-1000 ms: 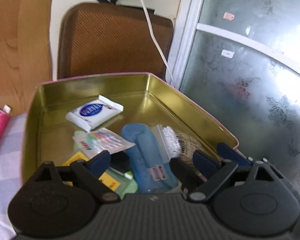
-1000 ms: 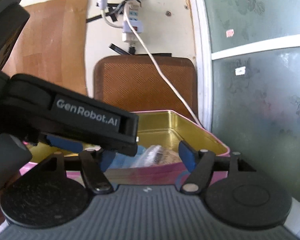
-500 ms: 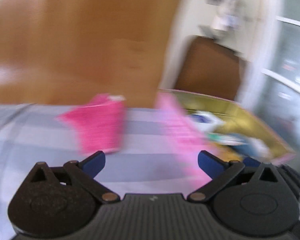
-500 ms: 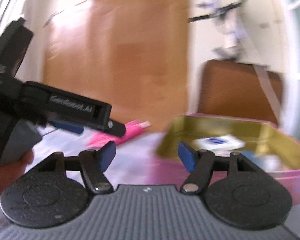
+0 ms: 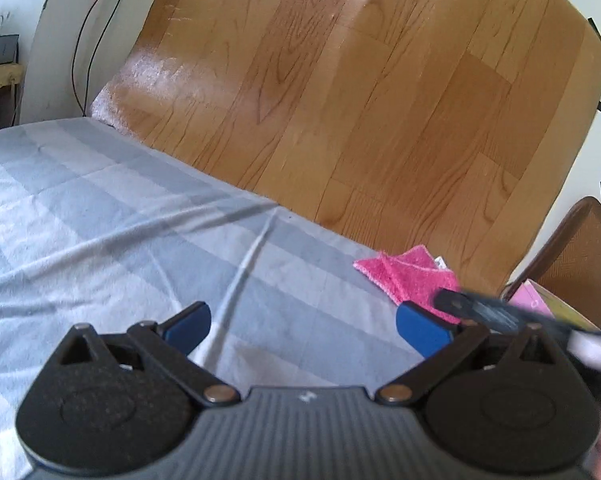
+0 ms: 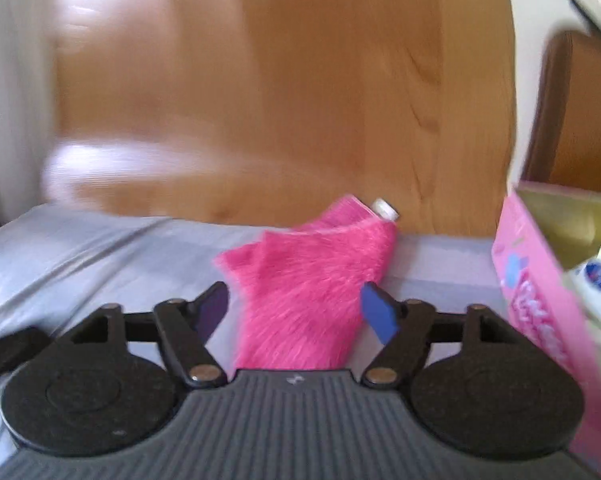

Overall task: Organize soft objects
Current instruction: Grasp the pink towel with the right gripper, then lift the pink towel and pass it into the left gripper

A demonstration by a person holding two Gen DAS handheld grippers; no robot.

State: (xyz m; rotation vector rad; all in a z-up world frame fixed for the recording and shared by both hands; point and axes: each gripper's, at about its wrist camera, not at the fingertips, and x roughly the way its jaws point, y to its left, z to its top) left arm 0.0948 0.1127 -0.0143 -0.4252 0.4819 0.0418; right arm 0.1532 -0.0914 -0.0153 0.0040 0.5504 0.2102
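A folded pink fluffy cloth (image 6: 308, 292) lies on the grey checked sheet, with a small white tag at its far corner. My right gripper (image 6: 296, 308) is open and the near end of the cloth lies between its fingers, untouched by the pads. The cloth also shows in the left wrist view (image 5: 410, 280), to the right. My left gripper (image 5: 304, 326) is open and empty over bare sheet. A pink tin with a gold inside (image 6: 540, 312) stands right of the cloth, with small packets in it.
A wood-grain board (image 5: 340, 100) leans along the back of the bed. A brown chair back (image 5: 572, 256) stands at far right. The right gripper's blurred finger (image 5: 480, 308) crosses the left view near the cloth. The grey sheet (image 5: 100, 220) stretches left.
Both grippers have swung left, away from the tin. The right one now has the pink cloth between its open fingers; the left one now faces bare sheet.
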